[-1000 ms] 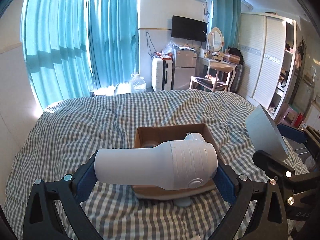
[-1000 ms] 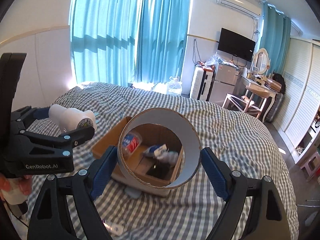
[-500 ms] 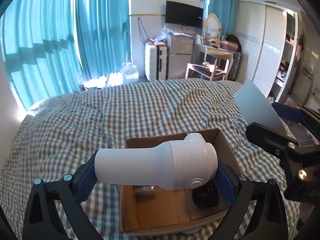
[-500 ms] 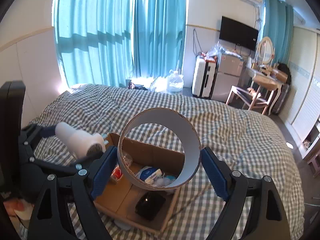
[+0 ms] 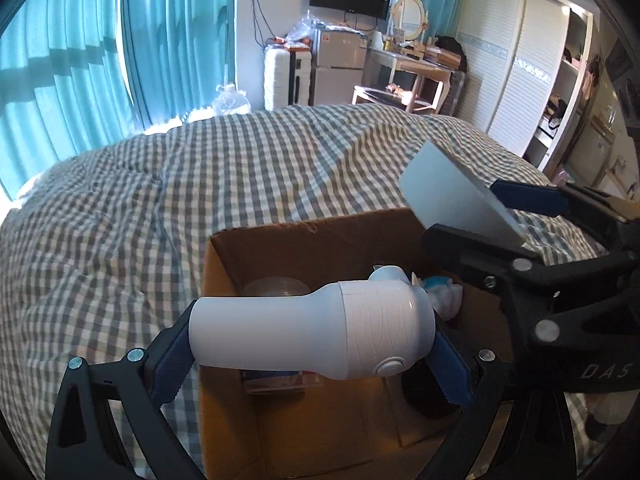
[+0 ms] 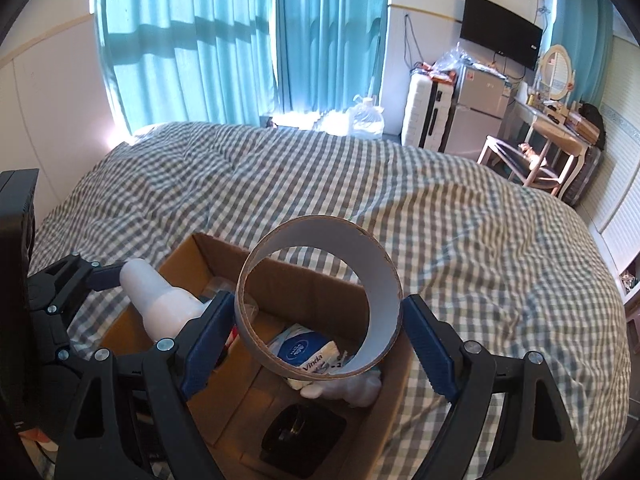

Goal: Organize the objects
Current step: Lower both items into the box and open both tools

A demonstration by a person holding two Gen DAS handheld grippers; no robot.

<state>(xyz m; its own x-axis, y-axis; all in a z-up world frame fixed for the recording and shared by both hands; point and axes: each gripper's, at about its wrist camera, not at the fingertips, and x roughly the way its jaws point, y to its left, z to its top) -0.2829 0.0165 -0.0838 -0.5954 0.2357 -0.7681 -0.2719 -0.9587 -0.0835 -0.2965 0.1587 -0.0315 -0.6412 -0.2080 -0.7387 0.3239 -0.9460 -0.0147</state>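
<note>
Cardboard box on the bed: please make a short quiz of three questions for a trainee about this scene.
1. True or false: the left gripper is shut on a white bottle.
2. What does the right gripper hold? A) a cardboard ring B) a black pouch C) a tissue pack
3. Fill in: the cardboard box rests on a bed with a ______ cover.

Key: 1 true. 2 A, the cardboard ring. 3 checked.

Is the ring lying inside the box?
No, the ring is clamped between the right gripper's fingers, held above the open box.
</note>
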